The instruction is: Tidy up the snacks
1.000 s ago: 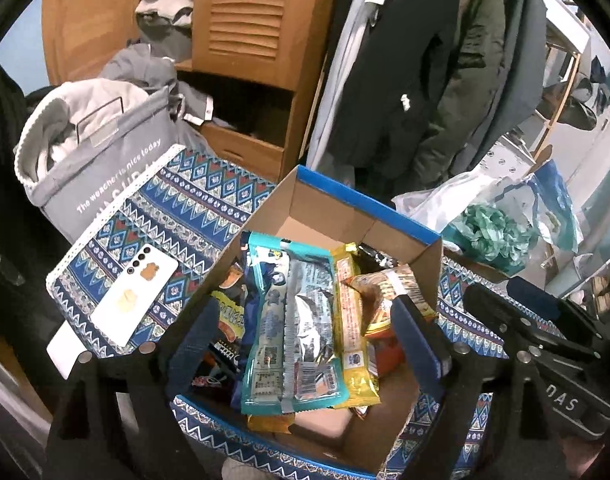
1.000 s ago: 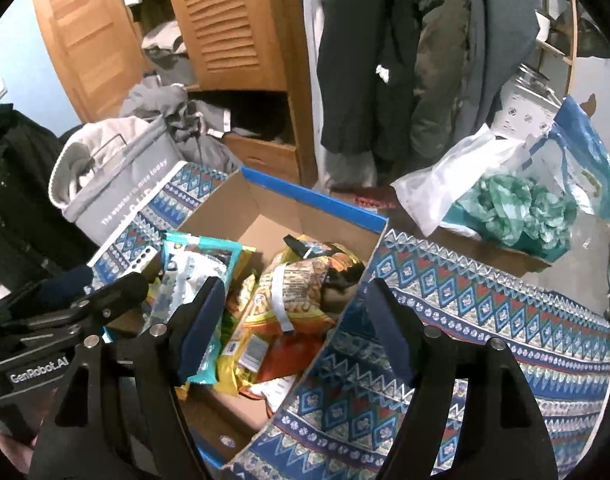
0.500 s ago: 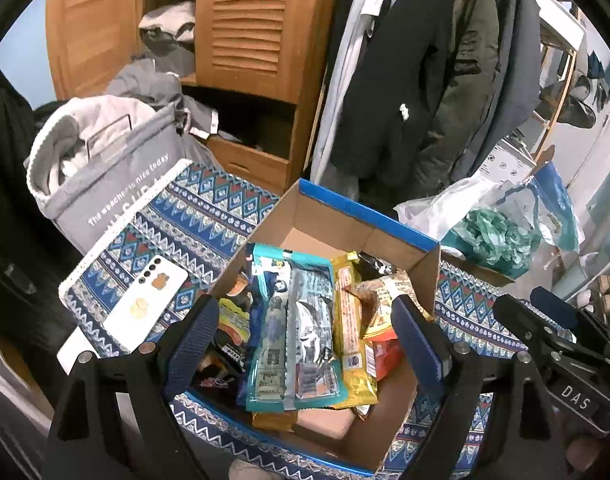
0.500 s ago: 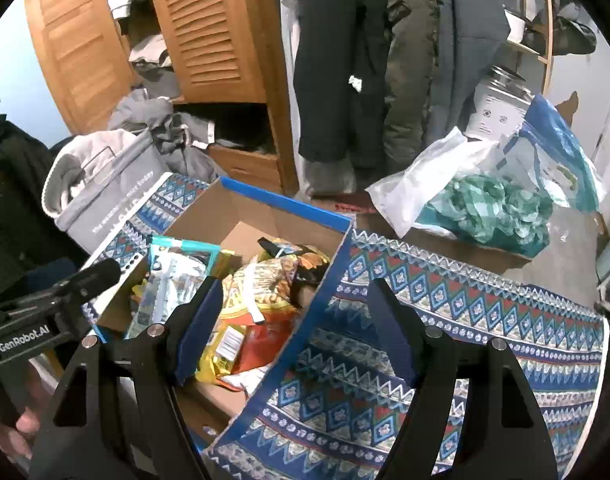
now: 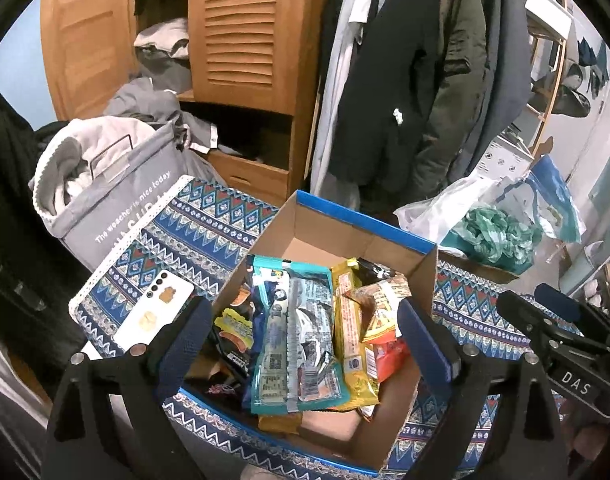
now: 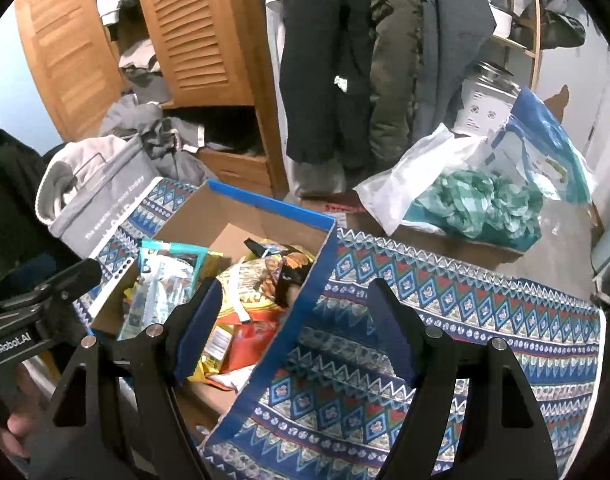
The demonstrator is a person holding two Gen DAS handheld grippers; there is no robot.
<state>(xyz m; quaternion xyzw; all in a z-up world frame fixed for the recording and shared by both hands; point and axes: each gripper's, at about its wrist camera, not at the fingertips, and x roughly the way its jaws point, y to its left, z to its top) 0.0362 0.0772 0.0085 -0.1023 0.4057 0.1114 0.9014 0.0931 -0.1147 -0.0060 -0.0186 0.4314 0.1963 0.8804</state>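
Observation:
A cardboard box with a blue rim (image 5: 363, 222) (image 6: 265, 206) stands on the patterned cloth and holds several snack packets. A teal and silver packet (image 5: 295, 336) (image 6: 165, 280) lies on top, with a yellow packet (image 5: 351, 340) and an orange-red one (image 5: 389, 356) beside it. My left gripper (image 5: 305, 344) hangs open and empty above the box's near side. My right gripper (image 6: 291, 332) is open and empty over the box's right wall, its left finger (image 6: 195, 330) above the packets.
A white phone (image 5: 155, 310) lies on the blue patterned cloth (image 6: 445, 320) left of the box. A grey laundry bag (image 5: 105, 184) stands at the left. Plastic bags (image 6: 477, 196), hanging coats and a wooden wardrobe (image 5: 241, 32) are behind.
Both grippers have drawn back and up from the box, so it looks smaller and farther. Both stay open and empty. The packets have not moved.

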